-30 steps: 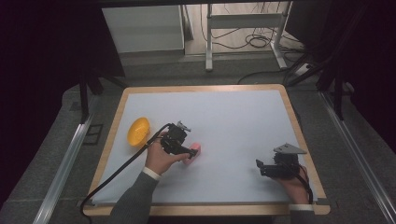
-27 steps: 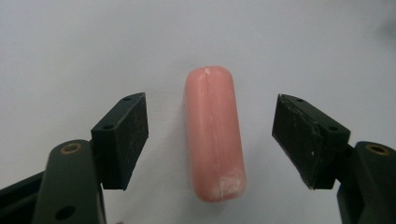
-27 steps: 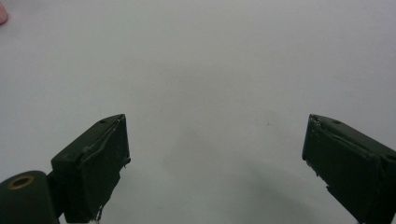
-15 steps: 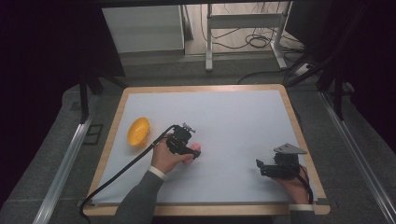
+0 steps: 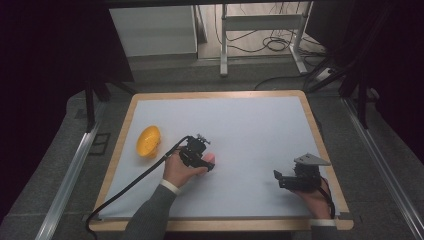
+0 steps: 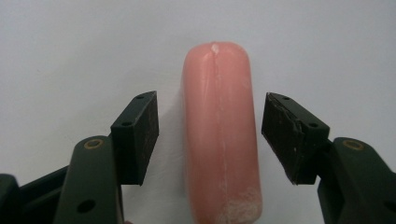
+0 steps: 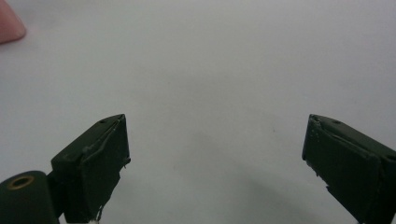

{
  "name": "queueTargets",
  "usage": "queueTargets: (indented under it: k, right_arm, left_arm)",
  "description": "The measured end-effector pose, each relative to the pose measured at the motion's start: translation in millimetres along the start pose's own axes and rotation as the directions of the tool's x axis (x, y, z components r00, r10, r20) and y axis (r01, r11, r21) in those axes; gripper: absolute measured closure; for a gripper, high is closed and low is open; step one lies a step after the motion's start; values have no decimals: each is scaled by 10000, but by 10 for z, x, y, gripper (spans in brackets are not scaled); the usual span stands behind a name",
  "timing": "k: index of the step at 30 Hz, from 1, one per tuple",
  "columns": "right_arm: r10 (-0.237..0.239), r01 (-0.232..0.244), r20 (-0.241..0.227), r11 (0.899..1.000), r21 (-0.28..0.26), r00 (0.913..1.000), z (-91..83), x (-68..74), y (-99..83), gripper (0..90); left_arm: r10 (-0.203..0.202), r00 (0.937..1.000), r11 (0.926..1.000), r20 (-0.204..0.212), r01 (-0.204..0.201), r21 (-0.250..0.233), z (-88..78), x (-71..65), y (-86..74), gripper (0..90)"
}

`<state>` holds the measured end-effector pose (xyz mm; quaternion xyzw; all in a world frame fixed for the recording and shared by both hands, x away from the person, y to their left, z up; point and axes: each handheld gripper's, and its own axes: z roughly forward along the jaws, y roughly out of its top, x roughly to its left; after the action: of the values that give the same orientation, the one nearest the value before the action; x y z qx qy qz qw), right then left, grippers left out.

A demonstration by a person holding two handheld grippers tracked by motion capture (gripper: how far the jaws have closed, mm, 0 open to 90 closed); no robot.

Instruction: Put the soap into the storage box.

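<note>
Sausage, pink and smooth, lies lengthwise between the jaws of your left gripper on the white table. The jaws have just been closing, with narrow gaps still on both sides. Keep it centred and squeeze gently. Your right gripper rests spread wide, well apart.

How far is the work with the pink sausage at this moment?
Done: the left gripper has reached the pink sausage, which lies on the white table between its jaws. In hand: the jaws have just been closing, but gaps remain on both sides, so no grip yet. Left: clamping and lifting it. The right gripper is open over bare table; the yellow bowl stands apart.
</note>
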<state>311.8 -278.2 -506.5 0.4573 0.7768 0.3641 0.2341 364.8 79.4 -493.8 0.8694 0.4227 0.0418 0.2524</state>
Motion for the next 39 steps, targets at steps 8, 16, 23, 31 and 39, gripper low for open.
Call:
queueTargets:
  k: [8, 16, 23, 31, 39]
  right_arm:
    - [87, -89, -49, 9995, -296, 9999, -71, 1, 36, 69]
    - [31, -27, 76, 9992, -403, 10000, -89, 11, 49, 70]
    - [57, -55, 68, 9993, -372, 10000, -90, 12, 49, 70]
    - [68, -65, 78, 9994, -331, 9999, -84, 10, 44, 70]
    - [74, -73, 47, 9998, -163, 10000, -55, 8, 30, 70]
  left_arm:
    - [49, 10000, 9987, -56, -46, 501, 99, -9, -14, 449]
    - [73, 9998, 9989, -200, -64, 460, 110, -28, -25, 589]
    - [173, 9995, 9996, -260, -167, 211, 58, -23, -31, 599]
    - [67, 9999, 10000, -113, -67, -54, -21, 7, -46, 599]
    - [-24, 10000, 9990, -79, 20, -439, -114, 74, -97, 600]
